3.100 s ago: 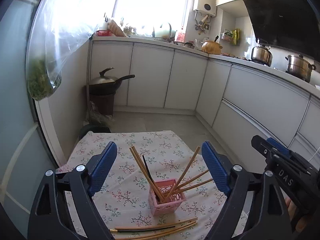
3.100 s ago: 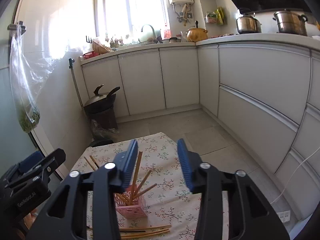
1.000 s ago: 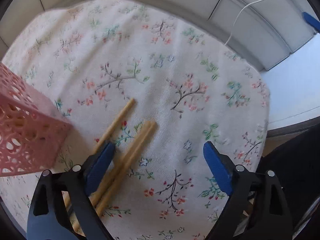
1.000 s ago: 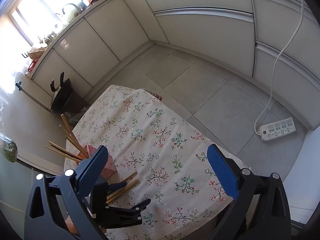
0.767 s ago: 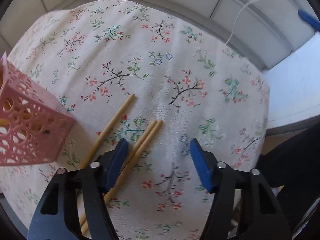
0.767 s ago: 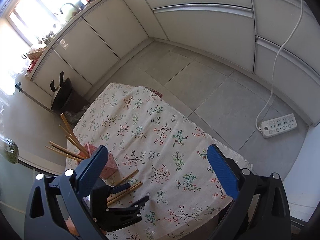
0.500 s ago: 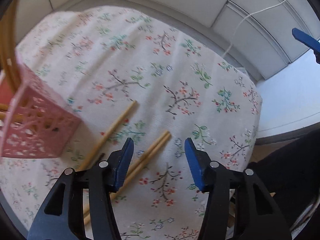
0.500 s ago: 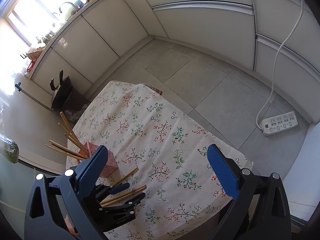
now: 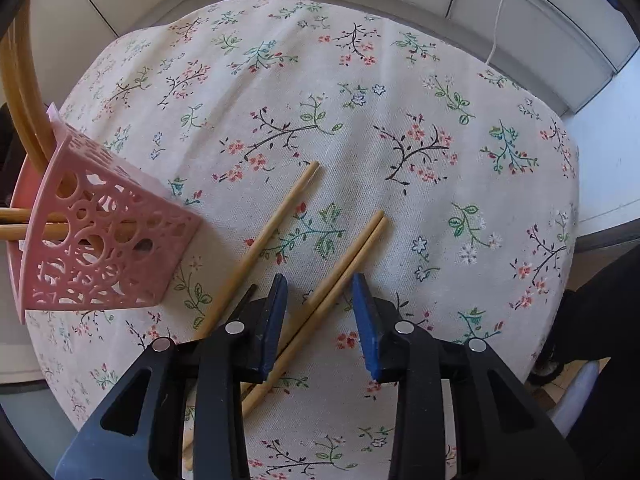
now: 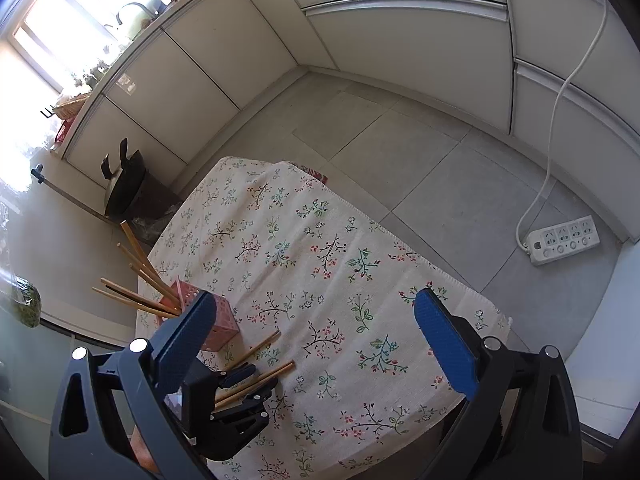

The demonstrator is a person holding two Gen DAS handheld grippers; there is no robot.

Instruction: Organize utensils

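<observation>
A pair of wooden chopsticks lies side by side on the floral tablecloth. My left gripper is low over them, its blue pads on either side with a gap, still open. A third chopstick lies just left of it, with a dark stick partly hidden under the left finger. A pink perforated holder with several chopsticks stands at the left. My right gripper is wide open and empty, high above the table; its view shows the left gripper, the chopstick pair and the holder.
The small cloth-covered table stands on a grey tiled floor. A white power strip with its cord lies on the floor at right. A black wok sits on a bin beyond the table. White cabinets line the walls.
My left gripper has narrowed from wide open and shifted right to straddle the chopstick pair. The right gripper has stayed wide open and nearly still.
</observation>
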